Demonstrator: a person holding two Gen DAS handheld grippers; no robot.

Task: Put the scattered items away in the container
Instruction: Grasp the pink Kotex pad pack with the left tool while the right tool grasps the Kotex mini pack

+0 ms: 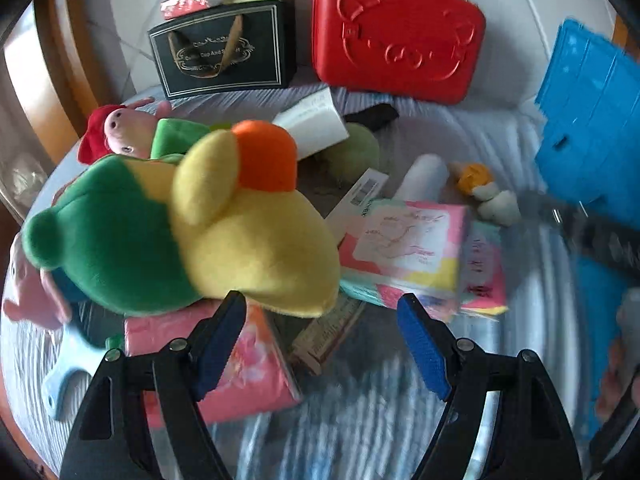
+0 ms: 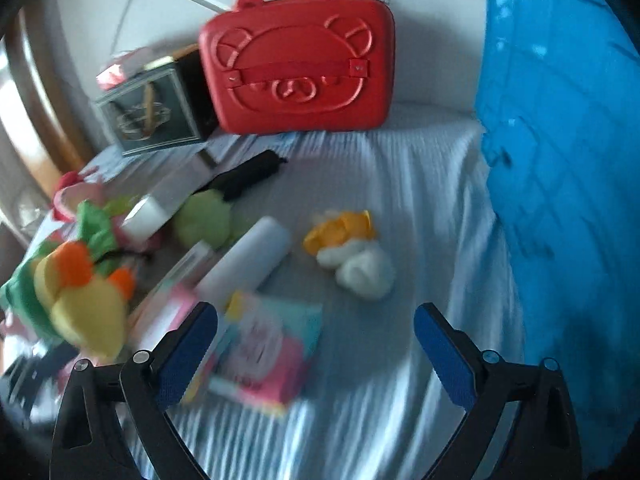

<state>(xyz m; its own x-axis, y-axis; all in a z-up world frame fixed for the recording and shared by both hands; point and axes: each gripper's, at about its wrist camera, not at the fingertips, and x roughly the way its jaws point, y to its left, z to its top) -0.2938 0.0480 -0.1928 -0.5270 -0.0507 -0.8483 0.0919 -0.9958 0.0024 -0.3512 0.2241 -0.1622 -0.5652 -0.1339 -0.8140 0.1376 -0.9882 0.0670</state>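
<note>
Both grippers, left (image 1: 322,346) and right (image 2: 316,354), hang released and empty above the bed (image 2: 400,184). The blue bin (image 2: 560,160) stands far right. Risk: left fingers (image 1: 424,354) nudging the yellow plush (image 1: 240,240) off the stacked booklets.

Soft daylight, motion blur, fisheye-warped edges

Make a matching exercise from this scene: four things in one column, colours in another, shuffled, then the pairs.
Things:
1. bear-face case
2. folding crate
3. gift box
4. gripper pads

Colours:
A. dark blue
B. black with gold trim
C. red
D. bright blue

Pairs: 1-C, 2-D, 3-B, 4-A
</note>
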